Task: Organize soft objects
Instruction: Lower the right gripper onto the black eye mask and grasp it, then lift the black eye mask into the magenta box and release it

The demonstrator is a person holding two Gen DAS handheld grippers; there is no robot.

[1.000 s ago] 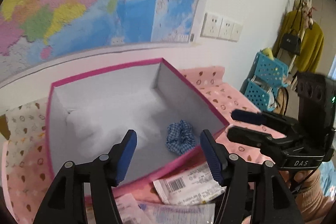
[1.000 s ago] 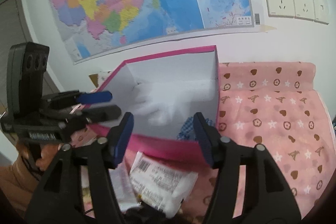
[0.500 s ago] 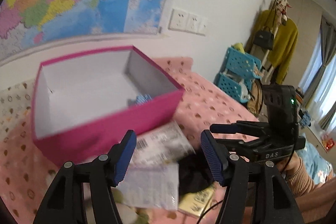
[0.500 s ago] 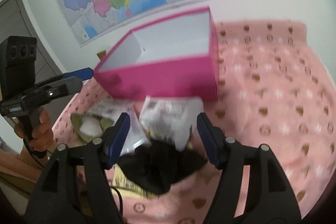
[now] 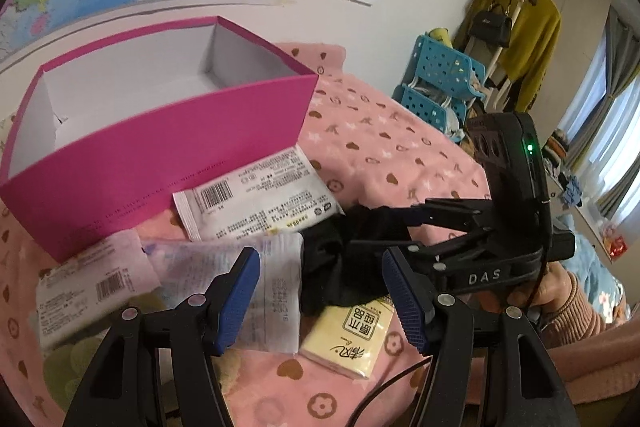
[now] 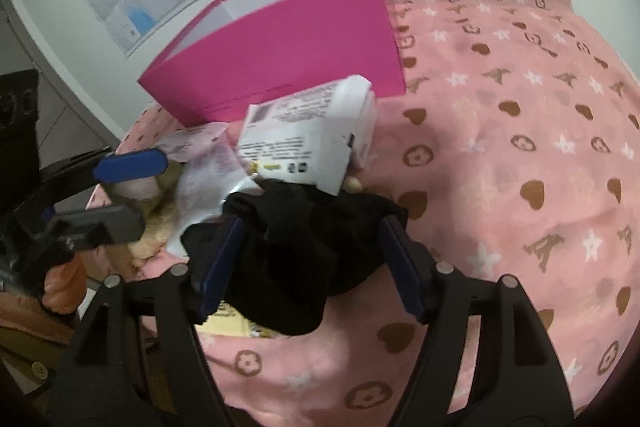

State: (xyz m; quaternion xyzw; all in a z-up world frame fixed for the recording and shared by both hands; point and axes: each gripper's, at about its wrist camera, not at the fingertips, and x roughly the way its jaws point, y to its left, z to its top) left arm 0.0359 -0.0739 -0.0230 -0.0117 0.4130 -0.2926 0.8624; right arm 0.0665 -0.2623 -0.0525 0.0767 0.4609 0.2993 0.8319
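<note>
A black soft cloth (image 6: 296, 251) lies bunched on the pink bedspread, in front of the open pink box (image 5: 160, 143). My right gripper (image 6: 308, 263) is open with its jaws on either side of the black cloth (image 5: 340, 255). My left gripper (image 5: 320, 299) is open and empty, above a clear wipes packet (image 5: 256, 279). A white wipes pack (image 6: 308, 143) lies just beyond the cloth. A yellow tissue pack (image 5: 352, 339) lies under the cloth's near edge. The box's inside is mostly hidden by its front wall.
Another white packet (image 5: 84, 291) lies at the left, with a pale plush thing (image 6: 140, 187) partly under the packets. The pink patterned bedspread (image 6: 520, 147) stretches right. Blue baskets (image 5: 444, 83) and a coat rack with a yellow garment (image 5: 528, 31) stand beyond the bed.
Both grippers pulled back from the box and dropped toward the pile in front of it. The right gripper now straddles the black cloth.
</note>
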